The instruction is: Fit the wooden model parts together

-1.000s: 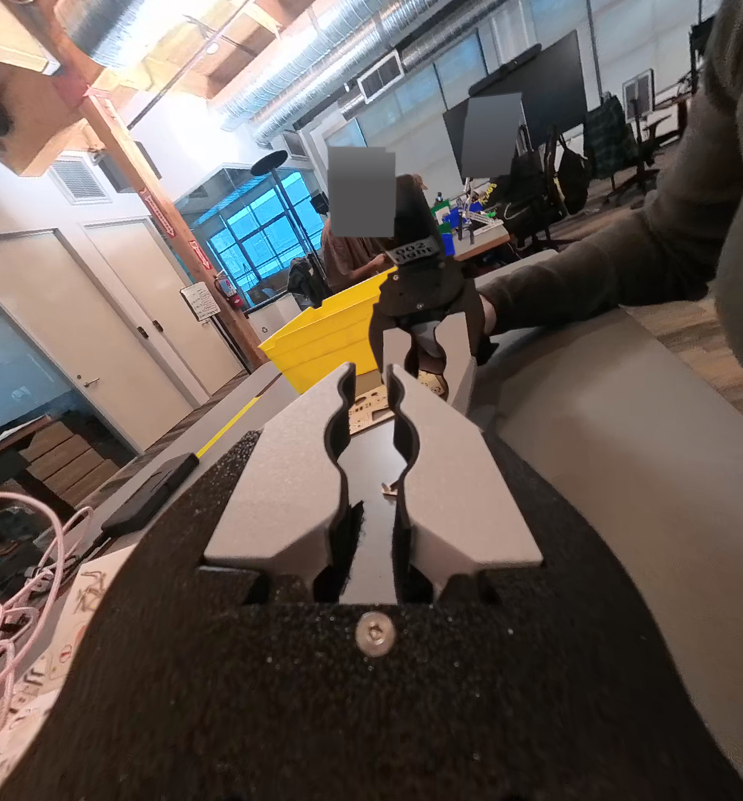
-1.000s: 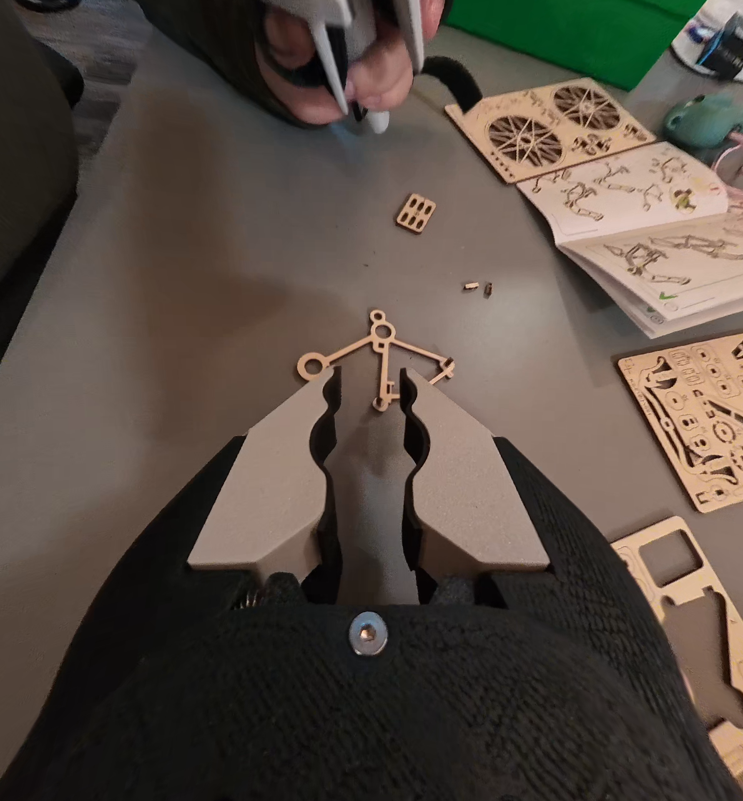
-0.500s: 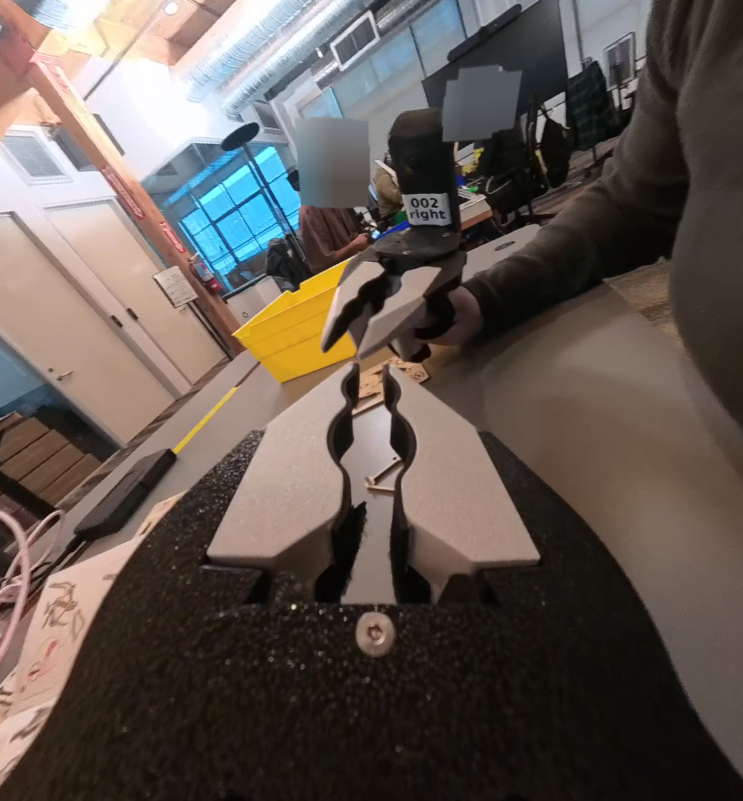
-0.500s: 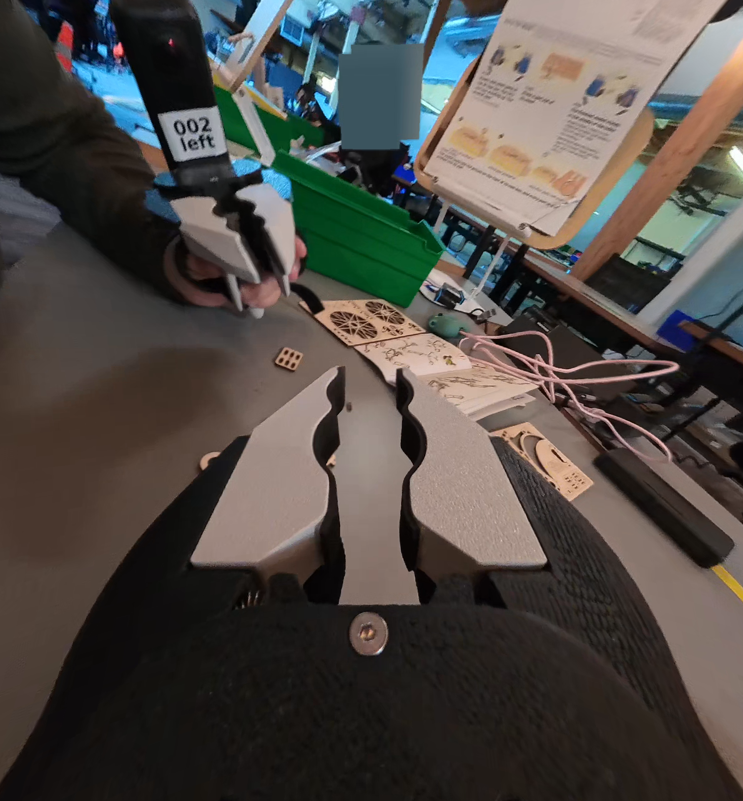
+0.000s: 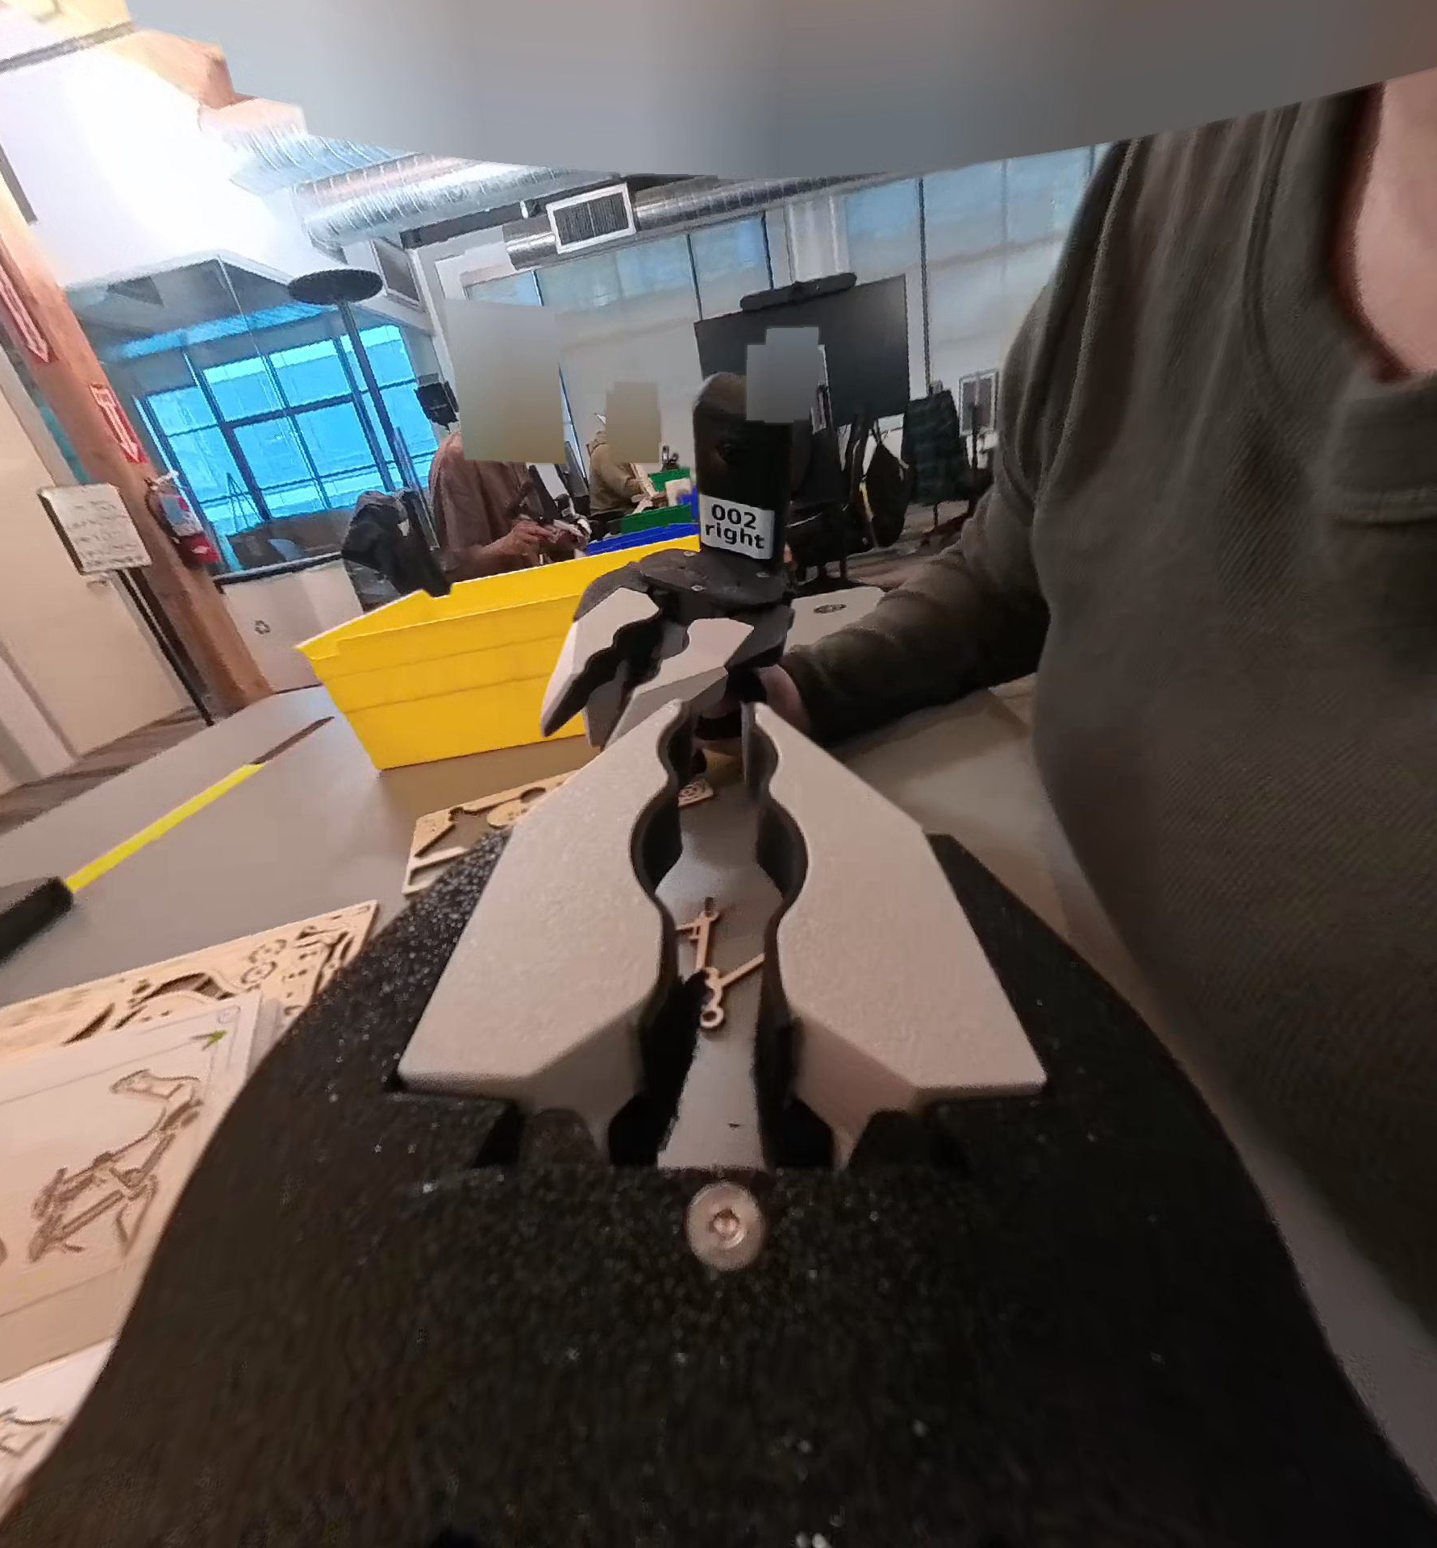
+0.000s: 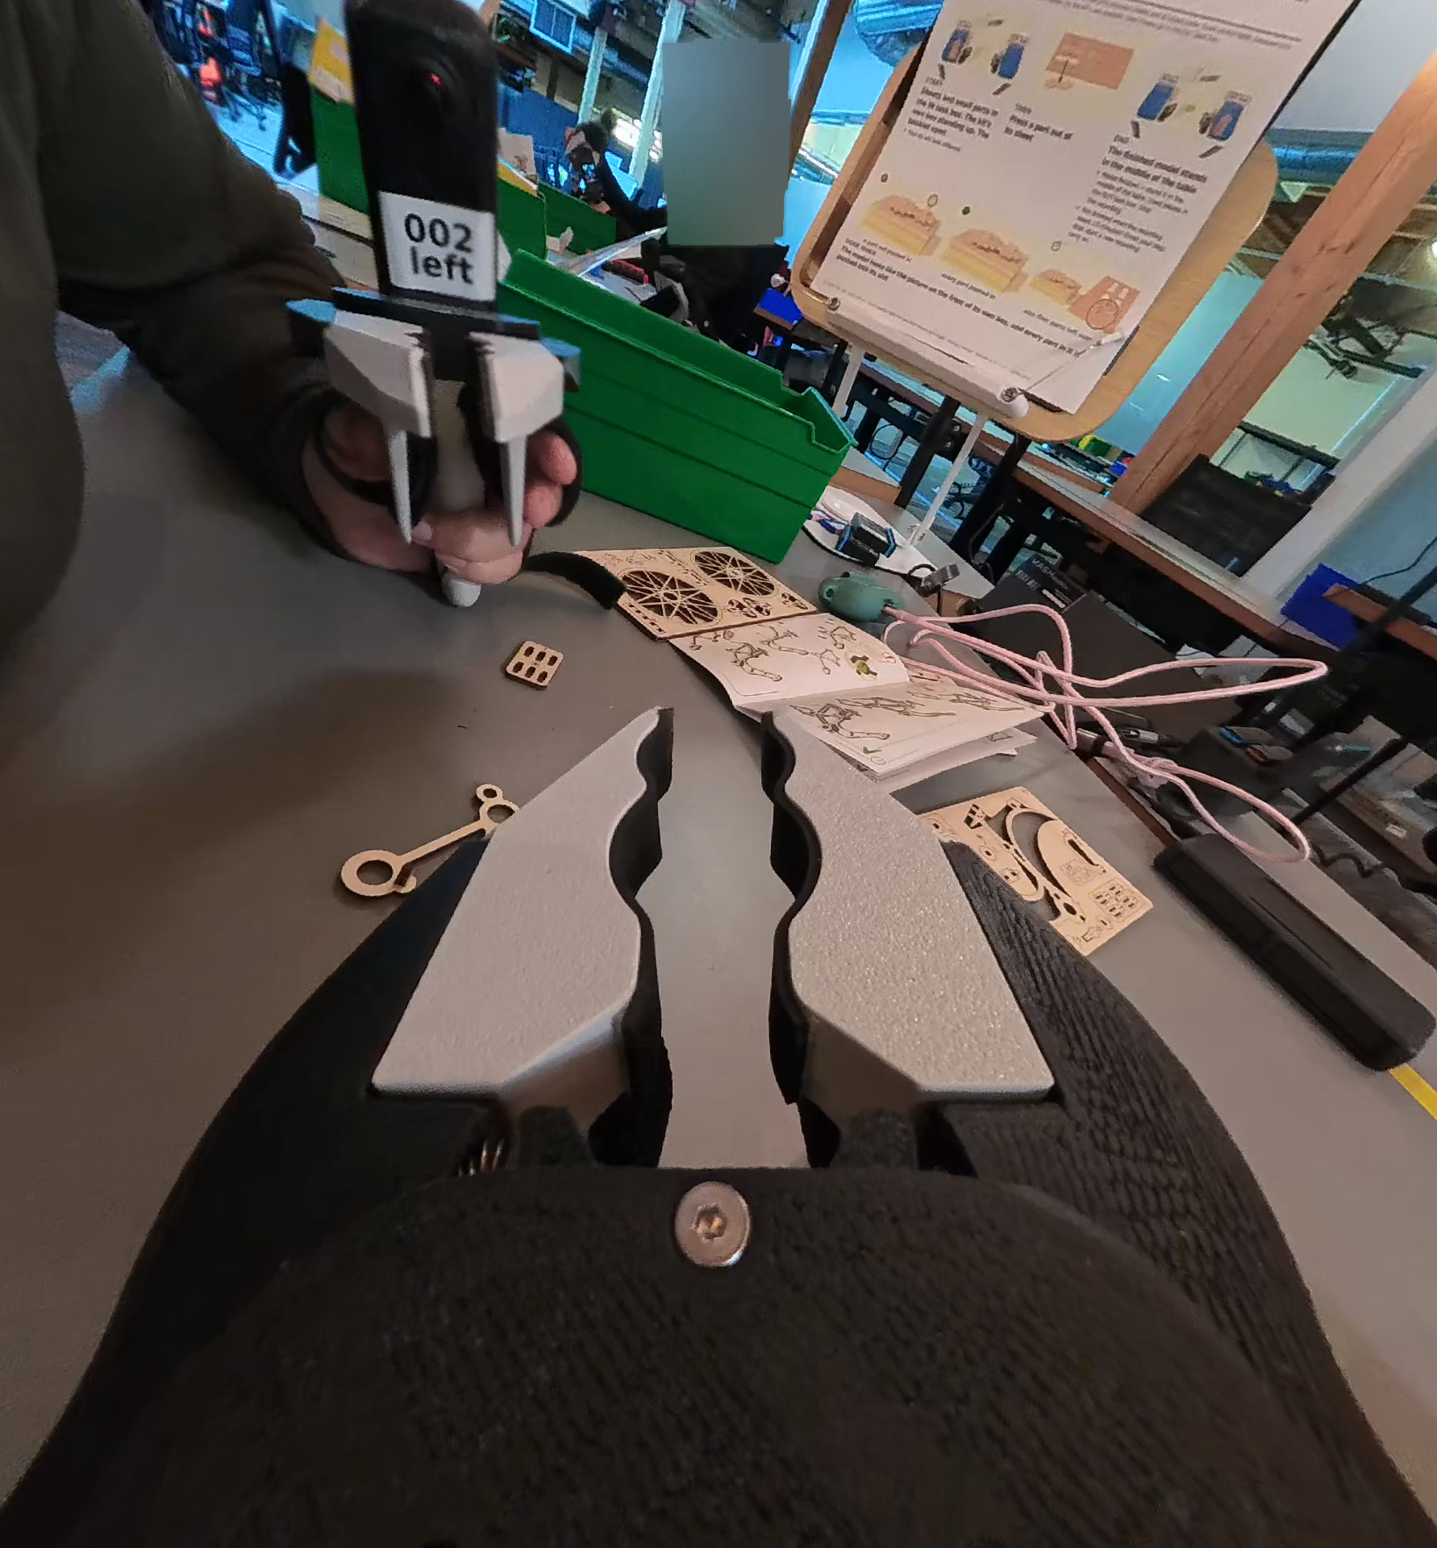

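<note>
Both grippers up off the table (image 6: 196,712), jaws apart and holding nothing: left gripper (image 6: 457,523), right gripper (image 6: 715,727). Flat wooden link piece (image 6: 413,854) lying beside the right one.

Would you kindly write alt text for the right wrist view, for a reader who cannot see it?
The open, empty right gripper hovers over a grey table, a flat wooden frame part lying by its left finger. Beyond, the left gripper stands upright near a green bin, wooden sheets and a booklet.
</note>
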Demonstrator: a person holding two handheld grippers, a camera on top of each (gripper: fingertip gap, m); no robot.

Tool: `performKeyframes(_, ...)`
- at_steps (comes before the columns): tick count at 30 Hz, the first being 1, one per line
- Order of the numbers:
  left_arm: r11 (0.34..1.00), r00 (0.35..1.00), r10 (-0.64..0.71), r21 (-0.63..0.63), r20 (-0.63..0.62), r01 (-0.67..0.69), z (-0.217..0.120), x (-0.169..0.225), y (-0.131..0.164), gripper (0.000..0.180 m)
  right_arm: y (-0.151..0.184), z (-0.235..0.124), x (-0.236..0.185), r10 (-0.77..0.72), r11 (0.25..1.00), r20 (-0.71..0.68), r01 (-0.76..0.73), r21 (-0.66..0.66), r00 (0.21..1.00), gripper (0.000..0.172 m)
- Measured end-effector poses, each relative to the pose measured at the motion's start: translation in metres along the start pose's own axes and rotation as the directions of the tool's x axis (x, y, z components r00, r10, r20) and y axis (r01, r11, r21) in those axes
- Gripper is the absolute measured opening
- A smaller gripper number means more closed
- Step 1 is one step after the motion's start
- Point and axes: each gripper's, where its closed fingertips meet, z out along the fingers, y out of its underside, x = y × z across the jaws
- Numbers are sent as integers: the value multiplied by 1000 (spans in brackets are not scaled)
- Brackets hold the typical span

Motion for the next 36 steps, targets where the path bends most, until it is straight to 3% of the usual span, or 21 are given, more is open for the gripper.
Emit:
performKeyframes(6, 994, 994, -109, 27, 8, 109, -4, -10, -1, 9, 0, 1, -3, -12, 1000, 14, 12, -2, 1000, 19)
performKeyframes(31, 995, 995, -101, 18, -9, 101, -3, -6, 0, 8, 1, 3, -5, -29, 999, 22, 30, -16, 999, 18)
performKeyframes(34, 995, 995, -100, 18, -9, 100, -3, -5, 0, 8, -4, 3, 2, -22, 1000, -17, 22, 2, 1000, 22)
performKeyframes(36, 995, 995, -98, 16, -9, 99, -2, -5, 0, 8, -7, 0, 21, -20, 1000, -120, 20, 2, 993, 27)
